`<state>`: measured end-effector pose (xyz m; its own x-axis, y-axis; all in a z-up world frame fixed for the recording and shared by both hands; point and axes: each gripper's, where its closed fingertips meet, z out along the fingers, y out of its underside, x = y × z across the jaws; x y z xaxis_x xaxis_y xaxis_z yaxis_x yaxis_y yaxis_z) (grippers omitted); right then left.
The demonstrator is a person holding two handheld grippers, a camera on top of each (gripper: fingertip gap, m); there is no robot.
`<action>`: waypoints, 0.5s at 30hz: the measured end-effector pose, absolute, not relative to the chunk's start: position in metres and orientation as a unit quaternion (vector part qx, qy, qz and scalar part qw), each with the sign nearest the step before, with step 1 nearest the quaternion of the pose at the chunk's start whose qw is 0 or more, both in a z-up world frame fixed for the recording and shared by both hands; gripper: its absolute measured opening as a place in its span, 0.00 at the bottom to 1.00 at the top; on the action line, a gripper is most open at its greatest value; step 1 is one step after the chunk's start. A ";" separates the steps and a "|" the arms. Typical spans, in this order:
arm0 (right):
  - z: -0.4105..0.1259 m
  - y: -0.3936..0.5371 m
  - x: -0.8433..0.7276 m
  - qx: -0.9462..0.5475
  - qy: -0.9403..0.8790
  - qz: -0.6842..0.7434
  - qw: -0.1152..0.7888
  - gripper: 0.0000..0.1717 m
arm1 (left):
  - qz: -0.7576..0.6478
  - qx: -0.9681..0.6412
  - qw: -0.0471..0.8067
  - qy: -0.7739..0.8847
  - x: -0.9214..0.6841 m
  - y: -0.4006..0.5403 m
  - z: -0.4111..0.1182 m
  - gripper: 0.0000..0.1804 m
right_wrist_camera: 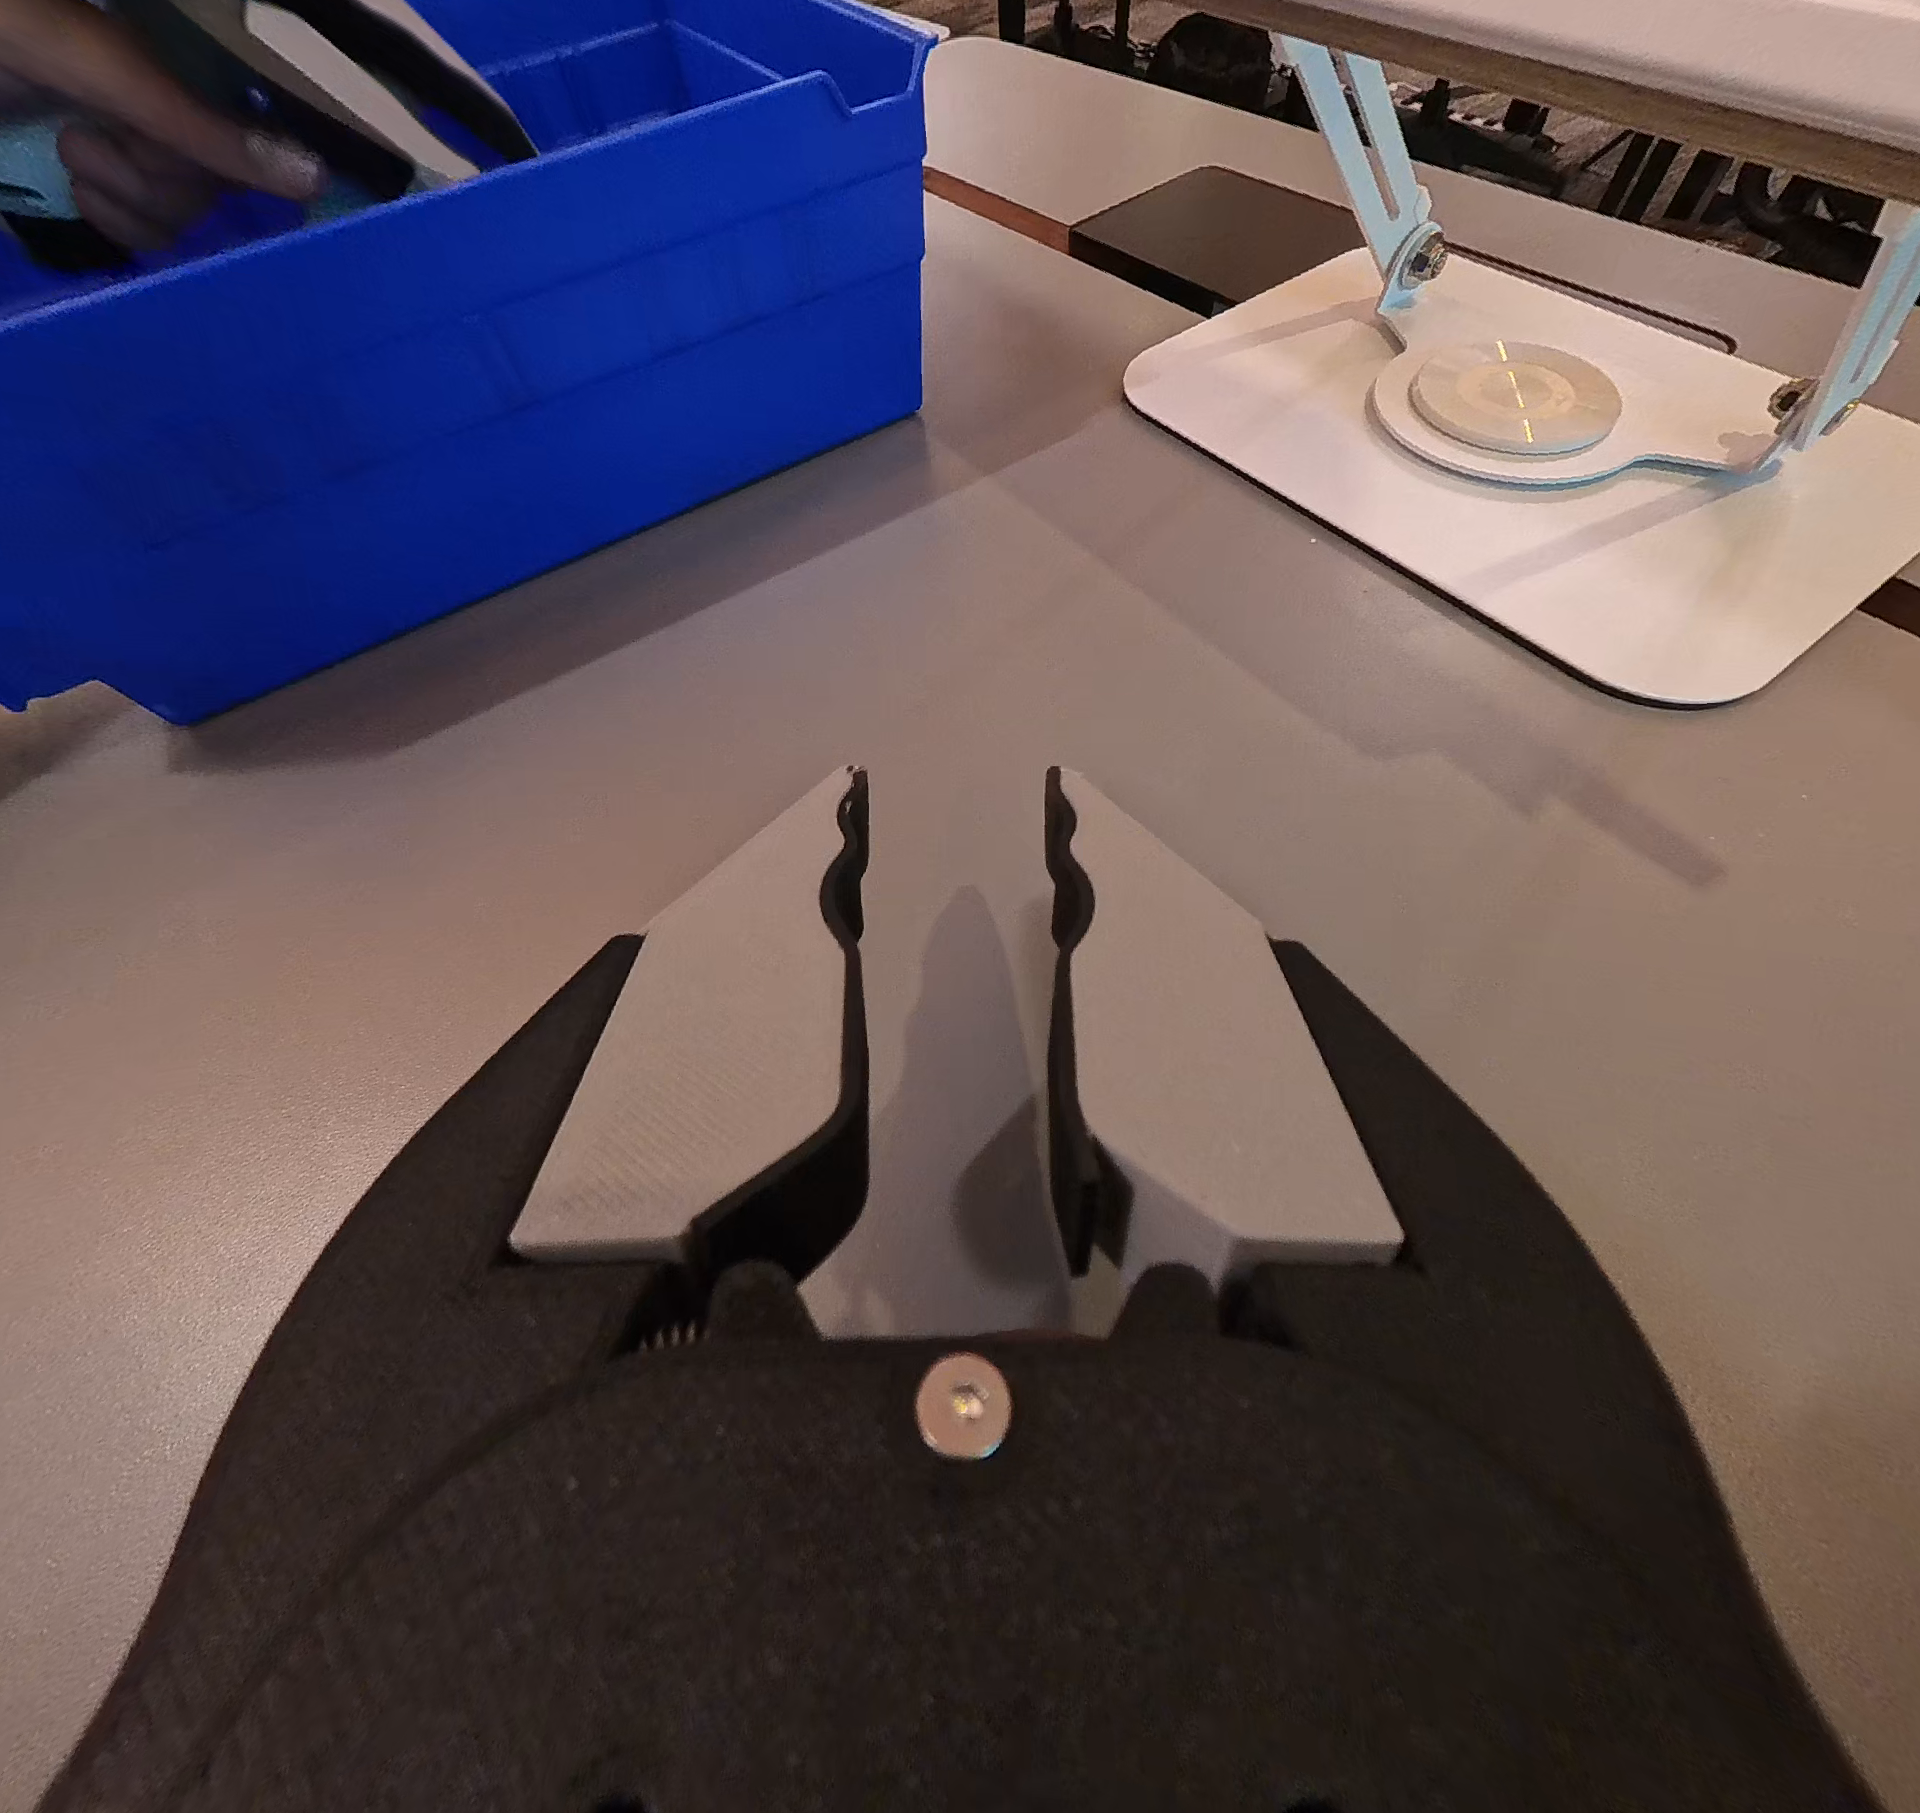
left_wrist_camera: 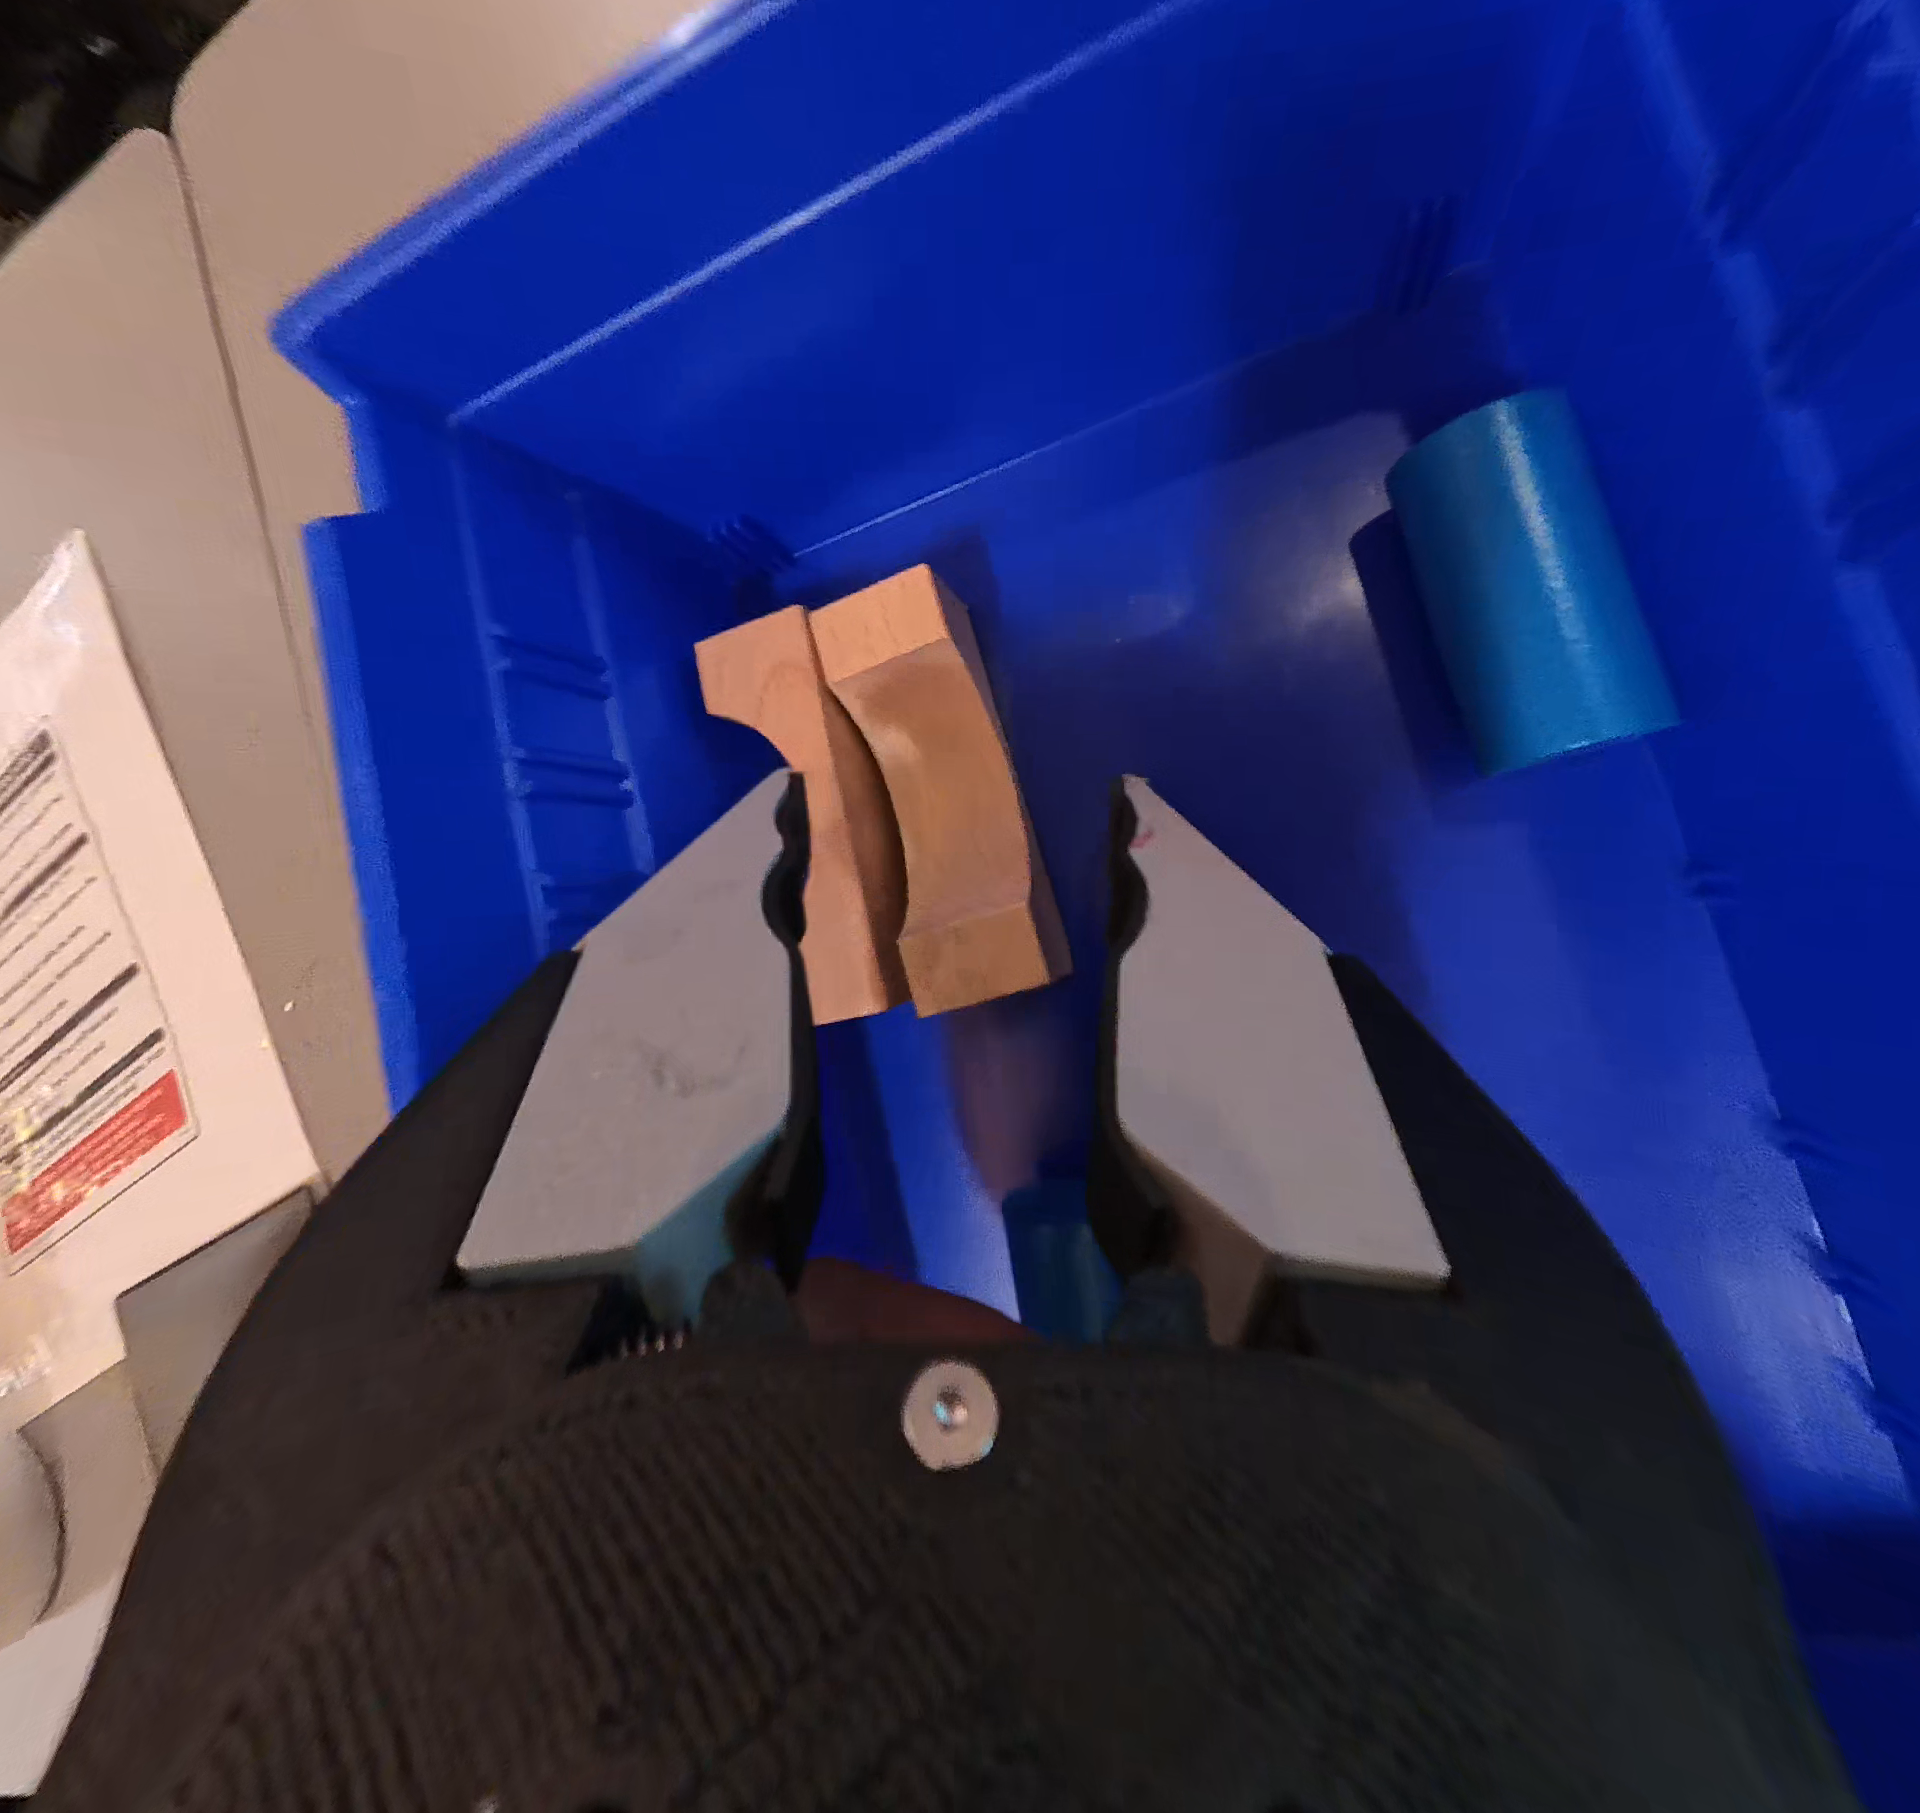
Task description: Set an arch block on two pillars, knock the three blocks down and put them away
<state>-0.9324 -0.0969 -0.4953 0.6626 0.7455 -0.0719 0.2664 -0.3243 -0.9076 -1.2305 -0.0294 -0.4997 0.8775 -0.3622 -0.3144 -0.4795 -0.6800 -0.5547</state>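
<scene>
- The left gripper [left_wrist_camera: 961, 787] is seen inside the deep blue plastic bin [left_wrist_camera: 935, 236], its fingers spread well apart. The natural-wood arch block [left_wrist_camera: 935, 828] lies between them on the bin floor, resting on its side and touching a second wooden arch-shaped block [left_wrist_camera: 769, 703] at its 9 o'clock side.
- The left-hand pad appears to be against or just beside the wooden pair, while a clear gap is visible between the right-hand pad [left_wrist_camera: 1127, 859] and the arch block. The block is therefore judged to be released, not clamped.
- A blue cylindrical pillar block [left_wrist_camera: 1527, 579] lies on its side at 2 o'clock of the arch block, well apart from it. Another blue piece [left_wrist_camera: 1049, 1244] is partly hidden low between the fingers; its kind cannot be told.
- The step in hand is judged to be the putting-away of the arch block. It is best completed by lifting the left gripper straight up, with the fingers kept spread, so that neither wooden block is dragged or tipped.
- Contact with the bin wall at 9 o'clock should be avoided during withdrawal.
- The right gripper [right_wrist_camera: 956, 787] is held above the grey counter [right_wrist_camera: 1143, 724], its fingers partly apart with nothing between them. The bin is seen at 10 o'clock of it, and a white stand [right_wrist_camera: 1455, 537] at 2 o'clock.
</scene>
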 end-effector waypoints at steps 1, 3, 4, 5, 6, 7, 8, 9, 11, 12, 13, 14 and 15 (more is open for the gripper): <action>-0.495 -0.097 -0.932 -0.775 -0.326 0.249 0.481 0.18 | 0.093 -0.910 0.334 0.226 -1.232 -0.028 -0.495 0.31; -0.495 -0.097 -0.932 -0.774 -0.326 0.250 0.482 0.18 | 0.097 -0.907 0.348 0.216 -1.235 -0.026 -0.489 0.31; -0.495 -0.097 -0.932 -0.774 -0.325 0.250 0.482 0.18 | 0.096 -0.907 0.351 0.212 -1.236 -0.025 -0.488 0.31; -0.495 -0.097 -0.932 -0.774 -0.325 0.250 0.482 0.18 | 0.095 -0.908 0.350 0.209 -1.237 -0.025 -0.489 0.31; -0.495 -0.097 -0.932 -0.774 -0.325 0.249 0.482 0.18 | 0.095 -0.910 0.345 0.208 -1.238 -0.025 -0.492 0.31; -0.495 -0.097 -0.932 -0.774 -0.325 0.249 0.482 0.18 | 0.097 -0.912 0.339 0.209 -1.240 -0.025 -0.495 0.31; -0.495 -0.097 -0.932 -0.774 -0.325 0.249 0.482 0.18 | 0.099 -0.913 0.333 0.211 -1.240 -0.026 -0.498 0.31; -0.495 -0.097 -0.932 -0.774 -0.325 0.249 0.482 0.18 | 0.100 -0.914 0.329 0.214 -1.240 -0.026 -0.500 0.31; -0.495 -0.097 -0.932 -0.774 -0.325 0.250 0.482 0.18 | 0.099 -0.915 0.324 0.220 -1.239 -0.027 -0.502 0.30; -0.495 -0.097 -0.932 -0.774 -0.325 0.250 0.482 0.18 | 0.099 -0.915 0.322 0.223 -1.238 -0.028 -0.503 0.29; -0.495 -0.097 -0.932 -0.774 -0.325 0.250 0.482 0.18 | 0.101 -0.915 0.318 0.226 -1.238 -0.030 -0.504 0.27; -0.495 -0.097 -0.932 -0.774 -0.326 0.249 0.482 0.18 | 0.105 -0.916 0.310 0.230 -1.240 -0.031 -0.506 0.25; -0.495 -0.097 -0.932 -0.774 -0.326 0.249 0.482 0.18 | 0.112 -0.917 0.300 0.236 -1.242 -0.034 -0.509 0.25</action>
<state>-0.9322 -0.0968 -0.4949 0.6635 0.7448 -0.0714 0.2647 -0.3229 -0.9087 -1.2424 -0.0340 -0.5088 0.8638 -0.3656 -0.3468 -0.4999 -0.7084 -0.4982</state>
